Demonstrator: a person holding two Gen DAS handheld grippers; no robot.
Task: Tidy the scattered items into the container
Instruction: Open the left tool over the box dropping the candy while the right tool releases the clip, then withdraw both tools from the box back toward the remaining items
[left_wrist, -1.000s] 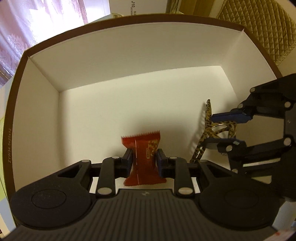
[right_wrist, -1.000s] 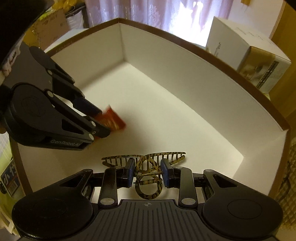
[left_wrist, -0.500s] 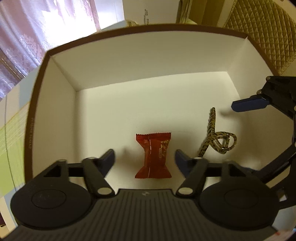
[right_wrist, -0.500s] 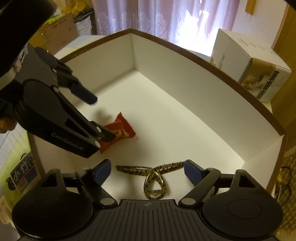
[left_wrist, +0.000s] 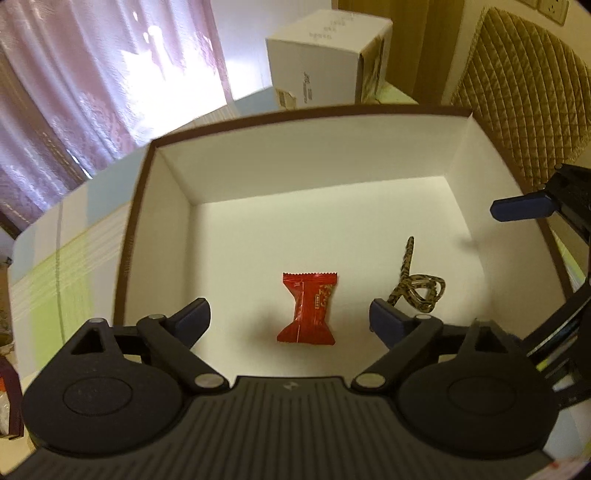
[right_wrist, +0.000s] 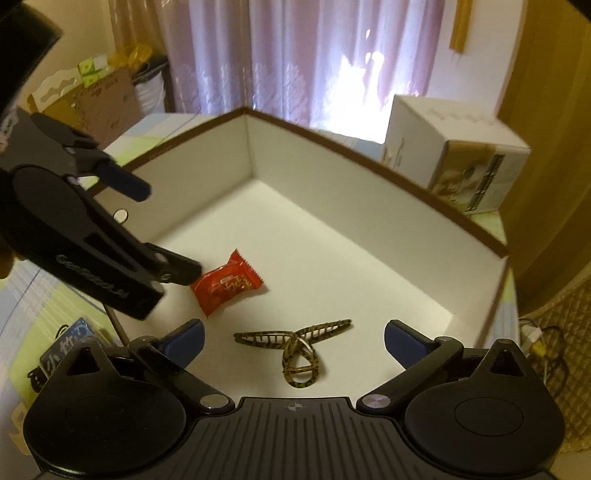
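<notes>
Left hand-held gripper (left_wrist: 290, 317) and right hand-held gripper (right_wrist: 293, 341) agape, white box (left_wrist: 314, 177) on striped tablecloth (left_wrist: 55, 273), pink curtains (right_wrist: 295, 55)

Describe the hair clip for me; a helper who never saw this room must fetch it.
Find the white box with a brown rim. Two things lie on its floor: a red candy wrapper and, beside it, the hair clip, the thin, toothed, tortoiseshell-patterned one.
</notes>
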